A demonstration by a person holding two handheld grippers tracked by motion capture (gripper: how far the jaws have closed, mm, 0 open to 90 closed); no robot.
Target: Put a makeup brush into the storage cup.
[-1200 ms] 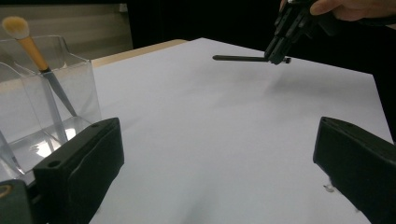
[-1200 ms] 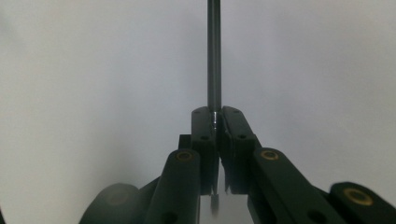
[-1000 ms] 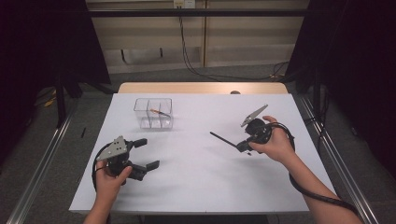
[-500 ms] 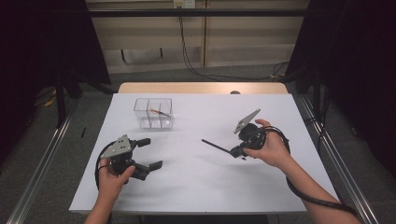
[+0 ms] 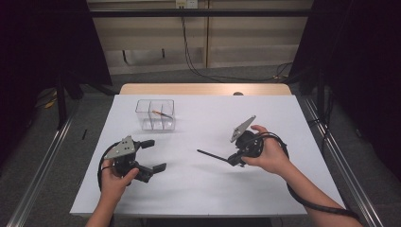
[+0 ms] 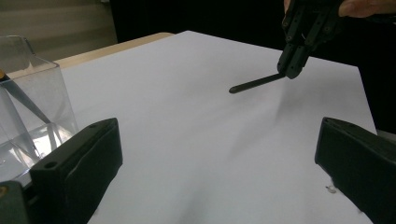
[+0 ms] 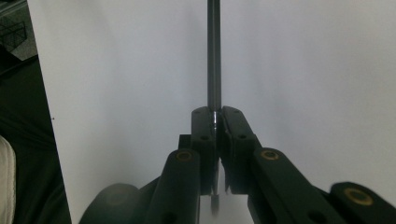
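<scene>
A thin black rod (image 5: 213, 155) sticks out leftward from my right gripper (image 5: 235, 161), just above the white table sheet (image 5: 198, 189). In the right gripper view the jaws are shut on the rod (image 7: 214, 56), pinching its near end at the tips of the right gripper (image 7: 218, 116). My left gripper (image 5: 153, 155) rests at the front left, open with nothing between its jaws. In the left gripper view, beyond the spread jaws of the left gripper (image 6: 219, 177), the rod (image 6: 254, 84) hangs from the right gripper (image 6: 292, 70).
A clear box with compartments (image 5: 155, 115) stands at the back left of the sheet, with a thin orange-tipped stick (image 5: 161, 113) inside. The box (image 6: 28, 107) is close to the left jaw. Metal rails (image 5: 42, 170) run along the floor beside the table.
The right hand has carried the rod leftward and nearer the front edge. The left gripper has stayed about where it was, still open.
</scene>
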